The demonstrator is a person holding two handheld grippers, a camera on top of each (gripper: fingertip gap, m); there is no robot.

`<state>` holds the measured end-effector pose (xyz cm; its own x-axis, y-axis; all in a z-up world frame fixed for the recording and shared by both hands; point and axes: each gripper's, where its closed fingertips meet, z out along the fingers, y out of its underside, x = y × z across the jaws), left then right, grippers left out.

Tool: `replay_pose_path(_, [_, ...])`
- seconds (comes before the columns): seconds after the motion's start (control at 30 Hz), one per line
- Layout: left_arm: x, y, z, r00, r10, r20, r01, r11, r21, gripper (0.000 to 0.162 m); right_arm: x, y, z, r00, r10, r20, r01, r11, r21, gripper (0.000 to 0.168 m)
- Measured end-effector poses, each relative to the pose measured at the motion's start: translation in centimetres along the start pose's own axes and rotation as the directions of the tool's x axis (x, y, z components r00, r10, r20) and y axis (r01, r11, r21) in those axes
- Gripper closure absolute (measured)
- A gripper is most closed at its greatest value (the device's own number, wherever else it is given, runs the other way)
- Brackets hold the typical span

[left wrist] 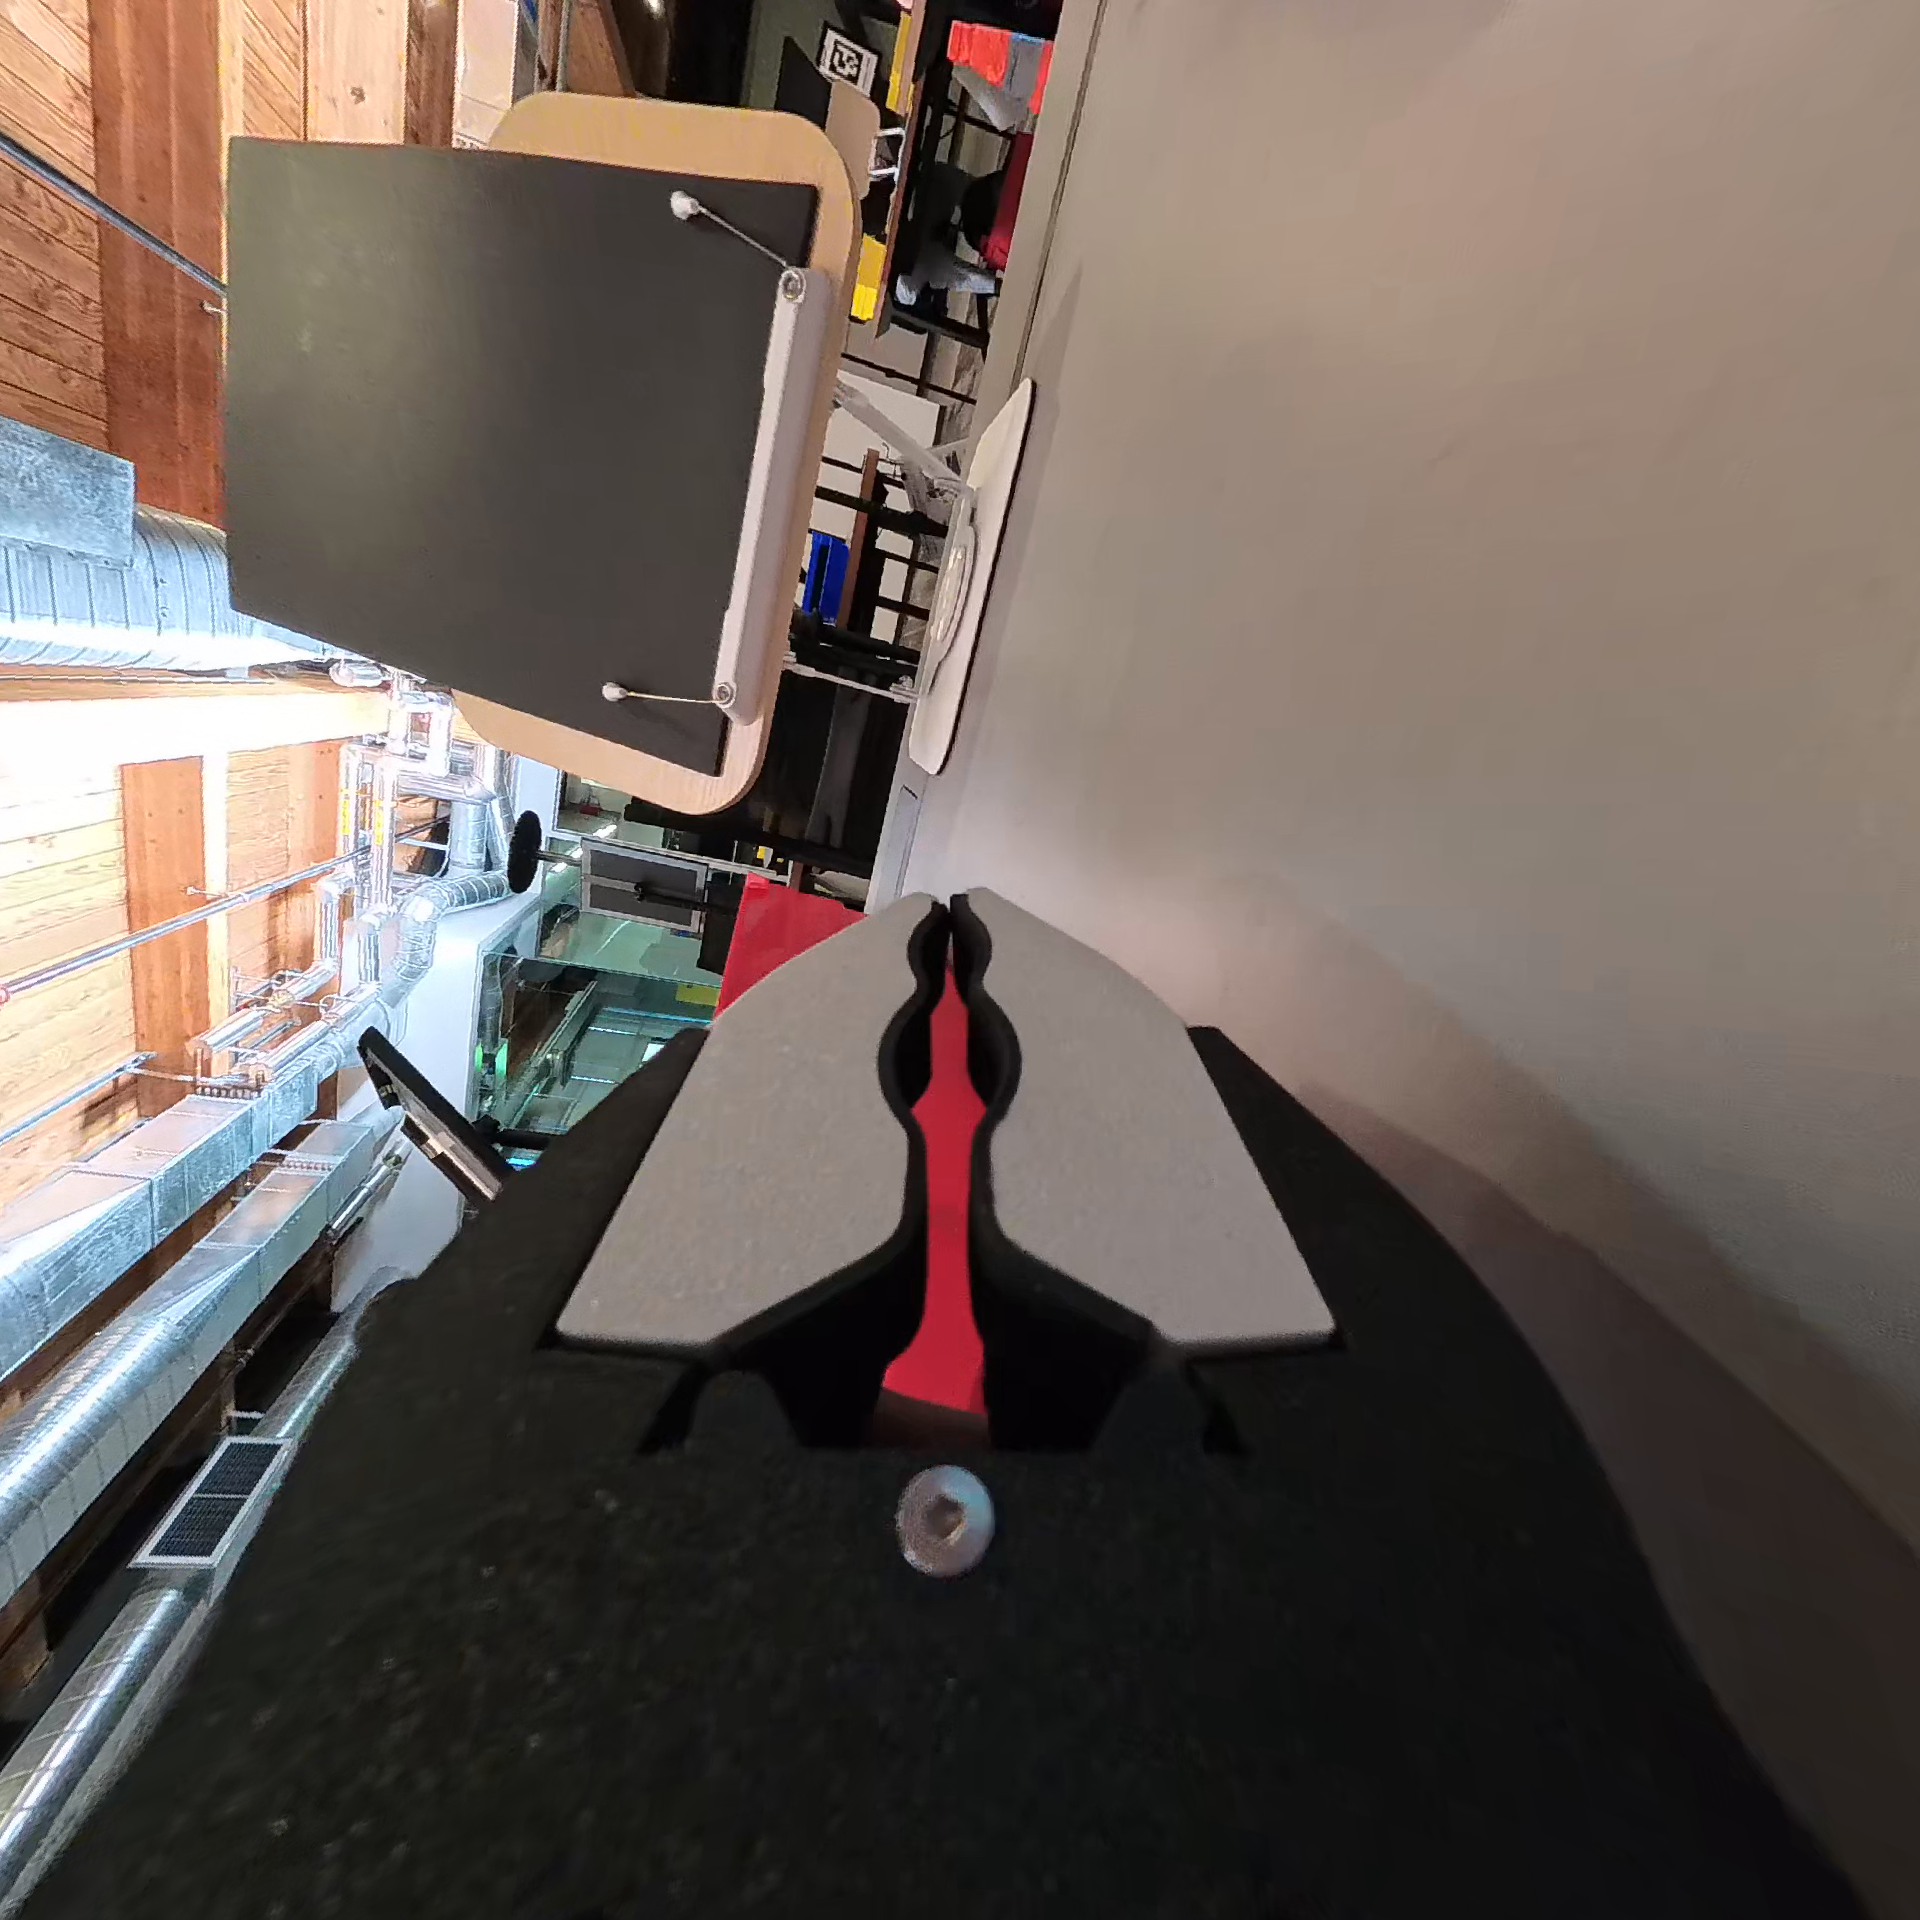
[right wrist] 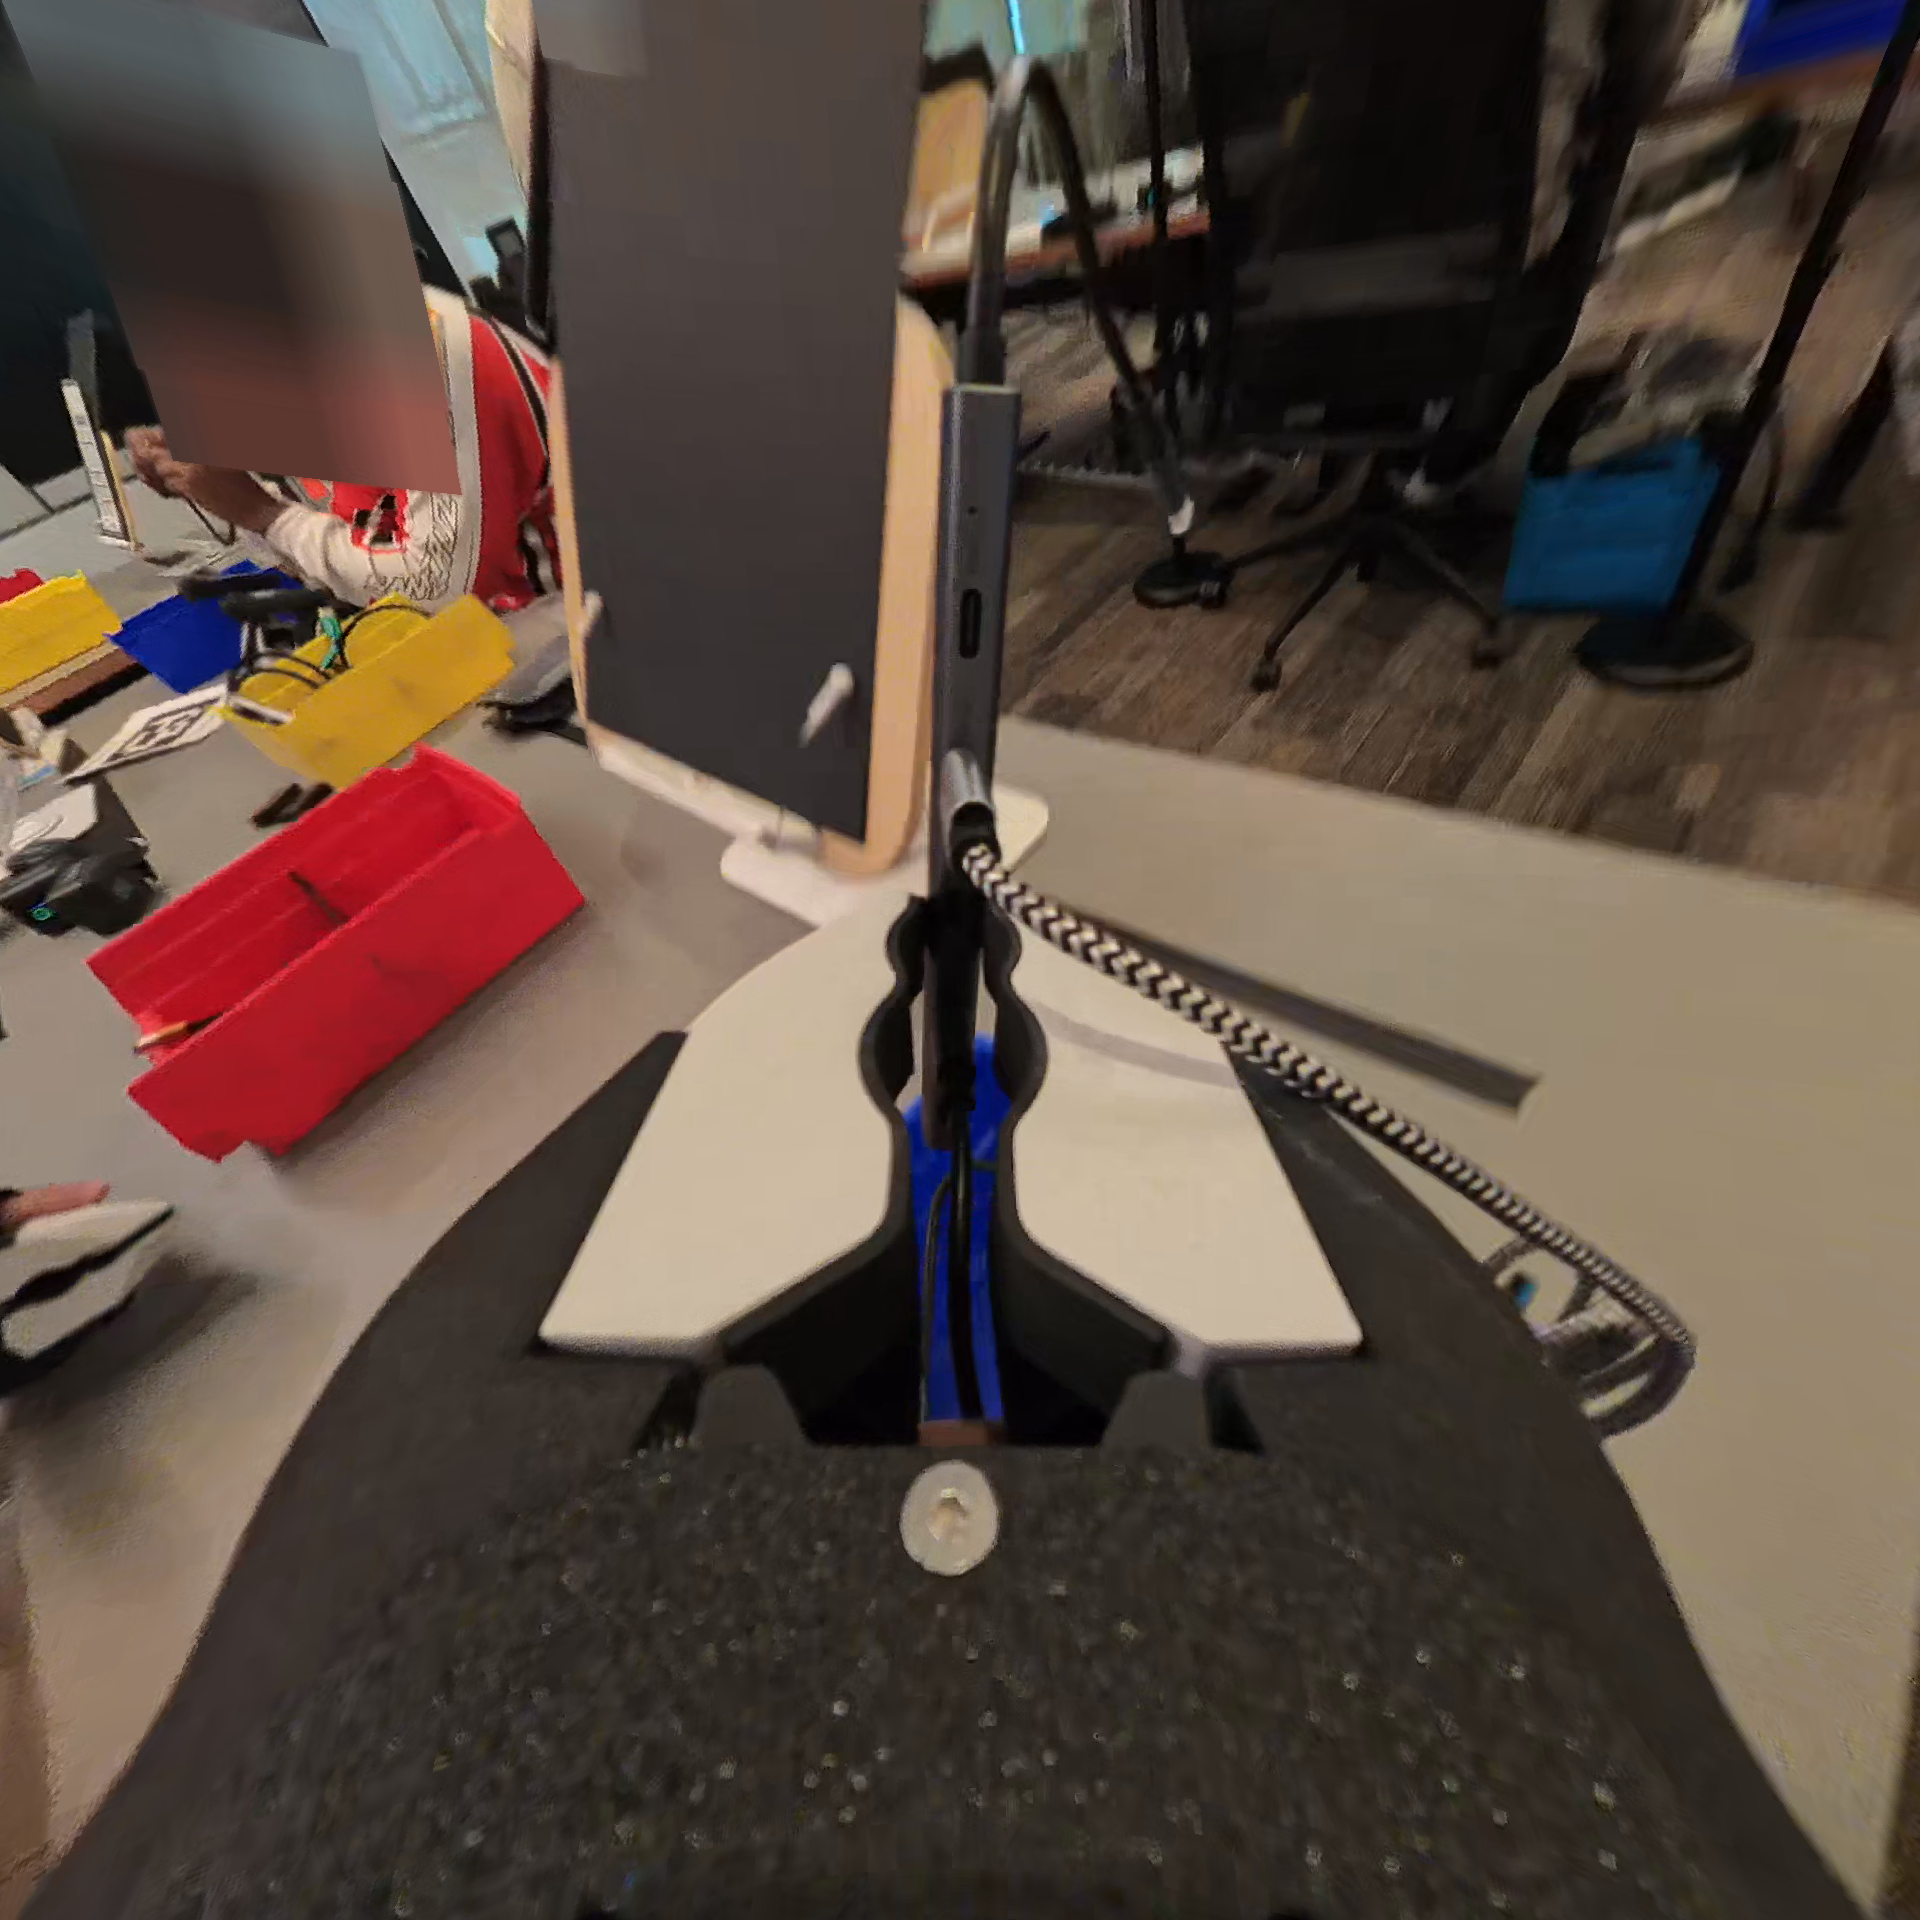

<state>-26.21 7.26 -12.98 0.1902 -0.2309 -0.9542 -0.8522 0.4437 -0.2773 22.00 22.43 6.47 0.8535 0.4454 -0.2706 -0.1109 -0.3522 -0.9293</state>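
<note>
My right gripper (right wrist: 951,920) is shut on the lower end of a slim grey hub (right wrist: 977,540) and holds it upright above the grey table (right wrist: 1455,935). A black cable (right wrist: 1003,156) leaves the hub's top. A black-and-white braided cable (right wrist: 1195,1003) has its plug against the hub just above my fingertips and runs down to the right, ending in a loose coil (right wrist: 1600,1340). My left gripper (left wrist: 951,909) is shut and empty, turned on its side beside the table (left wrist: 1455,623); the red between its fingers is a bin behind them.
A black board on a wooden stand (right wrist: 727,416) with a white base (right wrist: 894,862) stands just beyond the hub; it also shows in the left wrist view (left wrist: 499,416). A red bin (right wrist: 332,956), yellow bin (right wrist: 384,675) and blue bin (right wrist: 177,639) lie left, near a seated person's sleeve (right wrist: 343,551). Left tips to right tips: about 55 centimeters.
</note>
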Motion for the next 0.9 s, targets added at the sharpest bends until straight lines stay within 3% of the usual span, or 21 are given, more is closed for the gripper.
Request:
replay_pose_path(0.1, [0.1, -0.1, 0.0, 1.0, 0.004, -0.005, -0.004, 1.0, 0.002, 0.162, 1.4, 5.9, 0.1, 0.997, 0.073, 0.03, -0.07, 0.993, -0.099, 0.158])
replay_pose_path(0.27, [0.6, -0.2, 0.3, 1.0, 0.006, -0.021, -0.005, 1.0, 0.009, 0.162, 1.3, 12.2, -0.3, 0.996, 0.04, 0.073, -0.014, 0.944, -0.33, 0.158])
replay_pose_path(0.4, [1.2, -0.5, 0.5, 0.999, 0.01, -0.041, -0.009, 1.0, 0.017, 0.162, 1.5, 17.2, 0.2, 0.997, -0.042, 0.071, 0.076, 0.812, -0.579, 0.158])
replay_pose_path(0.5, [1.5, -0.8, 0.7, 0.999, 0.022, -0.049, -0.021, 1.0, 0.021, 0.162, 2.0, 18.8, 1.6, 0.99, -0.114, 0.076, 0.136, 0.731, -0.668, 0.158])
replay_pose_path(0.67, [1.9, -0.8, 0.7, 0.997, 0.056, -0.051, -0.055, 0.998, 0.022, 0.162, 4.5, 22.7, 3.7, 0.971, -0.227, 0.079, 0.184, 0.492, -0.851, 0.157])
replay_pose_path(0.73, [1.8, -0.7, 0.7, 0.997, 0.065, -0.049, -0.064, 0.998, 0.017, 0.162, 4.6, 23.1, 4.6, 0.984, -0.17, 0.044, 0.123, 0.487, -0.865, 0.156])
replay_pose_path(0.9, [1.6, 0.5, 0.2, 0.998, 0.03, -0.053, -0.03, 1.0, -0.006, 0.162, 2.9, 21.4, 4.1, 0.991, -0.133, 0.013, 0.088, 0.574, -0.814, 0.122])
